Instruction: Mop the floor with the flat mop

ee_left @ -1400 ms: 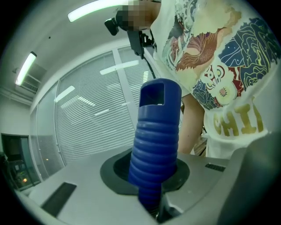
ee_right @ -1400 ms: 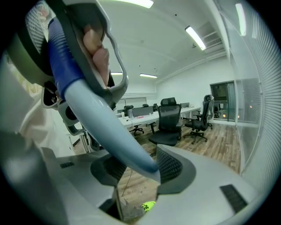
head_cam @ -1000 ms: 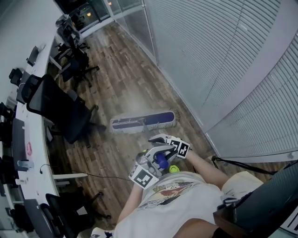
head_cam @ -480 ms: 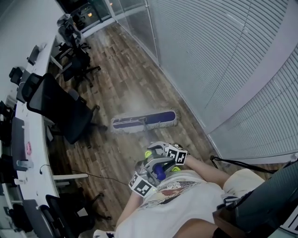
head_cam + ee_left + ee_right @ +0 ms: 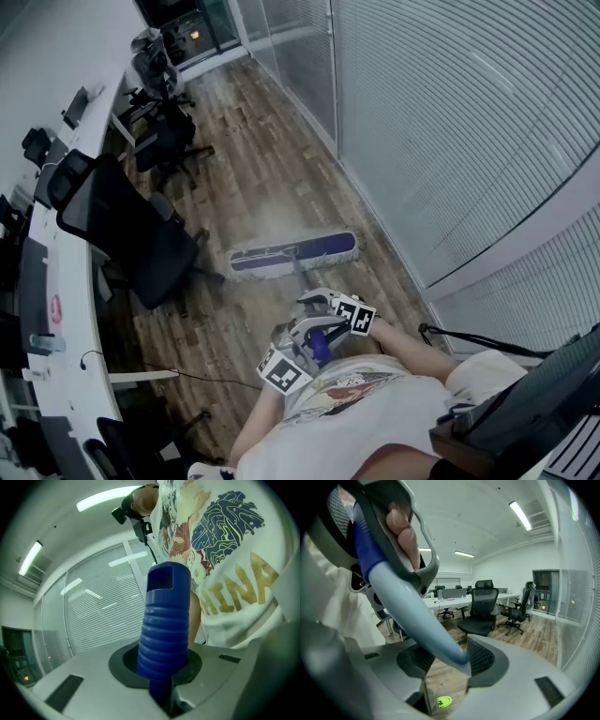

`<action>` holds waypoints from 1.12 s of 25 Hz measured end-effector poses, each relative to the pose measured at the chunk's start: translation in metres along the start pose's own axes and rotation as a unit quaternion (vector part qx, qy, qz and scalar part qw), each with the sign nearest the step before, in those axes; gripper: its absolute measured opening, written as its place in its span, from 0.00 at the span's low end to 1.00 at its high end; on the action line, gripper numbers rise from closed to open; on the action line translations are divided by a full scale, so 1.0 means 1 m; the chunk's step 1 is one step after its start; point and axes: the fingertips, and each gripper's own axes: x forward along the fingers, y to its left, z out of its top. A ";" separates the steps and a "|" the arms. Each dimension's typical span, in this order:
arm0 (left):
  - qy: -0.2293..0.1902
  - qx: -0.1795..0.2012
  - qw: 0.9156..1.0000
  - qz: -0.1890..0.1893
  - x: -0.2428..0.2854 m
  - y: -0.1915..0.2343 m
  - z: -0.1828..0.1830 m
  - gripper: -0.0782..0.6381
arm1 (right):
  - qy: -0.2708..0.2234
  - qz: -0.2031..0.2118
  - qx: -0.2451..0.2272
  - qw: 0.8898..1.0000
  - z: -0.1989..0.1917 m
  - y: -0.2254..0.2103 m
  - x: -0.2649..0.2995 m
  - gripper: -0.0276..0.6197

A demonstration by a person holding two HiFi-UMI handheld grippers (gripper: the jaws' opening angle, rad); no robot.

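The flat mop's head [image 5: 292, 253], blue with a white fringe, lies crosswise on the wood floor [image 5: 253, 178] ahead of me. Its pale pole [image 5: 305, 279] rises to both grippers in front of my chest. My left gripper [image 5: 298, 343] is shut on the blue ribbed handle grip [image 5: 164, 630], which stands up between its jaws. Just below it on the pole, my right gripper [image 5: 330, 311] is shut on the pale blue pole [image 5: 423, 623]. In the right gripper view the left gripper [image 5: 401, 541] and the hand that holds it show at the upper left.
A black office chair [image 5: 131, 234] stands just left of the mop head, beside a long white desk [image 5: 58, 281]. More chairs [image 5: 167, 122] stand further back. A glass wall with blinds [image 5: 450, 141] runs along the right. A thin cable [image 5: 192, 377] lies on the floor at the left.
Both grippers have drawn slightly nearer my body with the handle still held. The view has tipped forward a little. The mop head lies about where it was beside the chair.
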 end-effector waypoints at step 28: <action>-0.008 -0.007 1.000 0.010 -0.082 0.266 -0.120 0.16 | 0.014 -0.019 0.002 1.000 0.070 -0.247 0.157 0.33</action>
